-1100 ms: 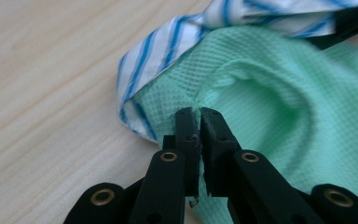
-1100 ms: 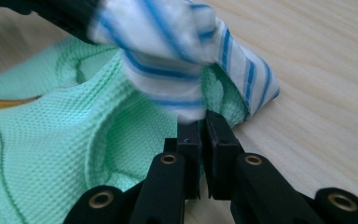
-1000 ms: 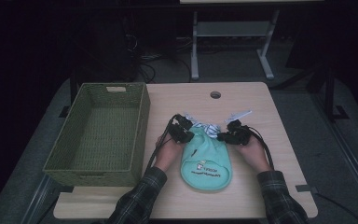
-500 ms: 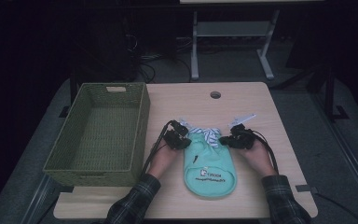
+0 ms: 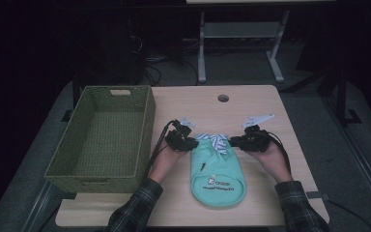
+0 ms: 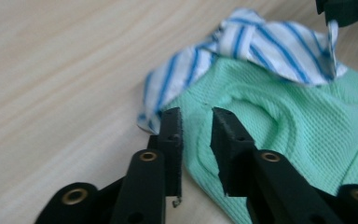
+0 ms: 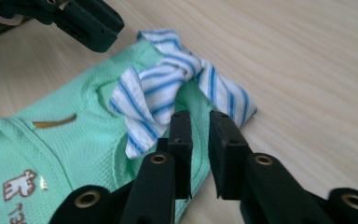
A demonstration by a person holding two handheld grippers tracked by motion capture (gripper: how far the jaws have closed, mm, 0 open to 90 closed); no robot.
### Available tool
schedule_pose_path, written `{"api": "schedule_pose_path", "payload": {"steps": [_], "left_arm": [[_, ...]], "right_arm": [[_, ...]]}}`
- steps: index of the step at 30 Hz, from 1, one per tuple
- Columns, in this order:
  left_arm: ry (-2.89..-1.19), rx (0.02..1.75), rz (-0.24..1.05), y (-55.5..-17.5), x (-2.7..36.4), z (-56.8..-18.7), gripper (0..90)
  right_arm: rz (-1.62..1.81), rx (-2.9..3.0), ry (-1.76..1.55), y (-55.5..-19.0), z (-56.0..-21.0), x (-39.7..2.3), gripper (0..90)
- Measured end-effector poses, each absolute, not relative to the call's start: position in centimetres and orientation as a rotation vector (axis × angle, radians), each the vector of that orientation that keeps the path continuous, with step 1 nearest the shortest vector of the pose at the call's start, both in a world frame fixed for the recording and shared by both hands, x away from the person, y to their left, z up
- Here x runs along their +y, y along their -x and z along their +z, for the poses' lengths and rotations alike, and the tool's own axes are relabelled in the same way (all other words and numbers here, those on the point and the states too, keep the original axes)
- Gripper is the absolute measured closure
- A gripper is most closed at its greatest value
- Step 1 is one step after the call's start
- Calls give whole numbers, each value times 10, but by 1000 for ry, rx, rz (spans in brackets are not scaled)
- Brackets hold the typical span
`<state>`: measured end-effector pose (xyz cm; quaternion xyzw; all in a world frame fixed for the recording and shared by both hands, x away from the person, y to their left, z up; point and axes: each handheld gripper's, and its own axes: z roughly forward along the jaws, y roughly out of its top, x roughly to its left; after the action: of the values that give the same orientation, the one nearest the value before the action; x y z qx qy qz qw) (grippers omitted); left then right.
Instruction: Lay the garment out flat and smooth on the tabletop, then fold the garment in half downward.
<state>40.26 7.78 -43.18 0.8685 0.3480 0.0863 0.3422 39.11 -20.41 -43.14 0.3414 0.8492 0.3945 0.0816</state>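
1. High view: the green garment (image 5: 218, 170) lies folded at lower centre of the frame on the table (image 5: 251, 104), its striped collar (image 5: 216, 141) toward the top, between the left gripper (image 5: 189, 143) and right gripper (image 5: 235, 141).
2. Both grippers' jaws have just been opening; each pair stands slightly apart, gripping nothing, cloth just beneath.
3. Folding looks finished; moving it into the empty basket (image 5: 147, 126) at left likely remains.

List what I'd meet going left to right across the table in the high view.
Green woven basket → left claw → mint-green garment with striped collar → right claw.
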Motion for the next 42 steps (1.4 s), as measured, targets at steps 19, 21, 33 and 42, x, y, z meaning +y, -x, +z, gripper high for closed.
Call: {"api": "schedule_pose_path", "payload": {"steps": [19, 21, 33, 42], "left_arm": [[-2207, 958, 244, -440, 77, -439, 492], [-2226, 948, 239, -441, 74, -443, 489], [-2318, 904, 240, -444, 69, -457, 480], [-2347, 860, 251, -444, 68, -460, 520]], "right_arm": [[1191, 2551, -1103, -436, -442, -198, 594], [1195, 2570, -1108, -438, -447, -198, 590], [1102, 2648, -1036, -442, -468, -192, 613], [1075, 2649, -976, -438, -468, -189, 750]]}}
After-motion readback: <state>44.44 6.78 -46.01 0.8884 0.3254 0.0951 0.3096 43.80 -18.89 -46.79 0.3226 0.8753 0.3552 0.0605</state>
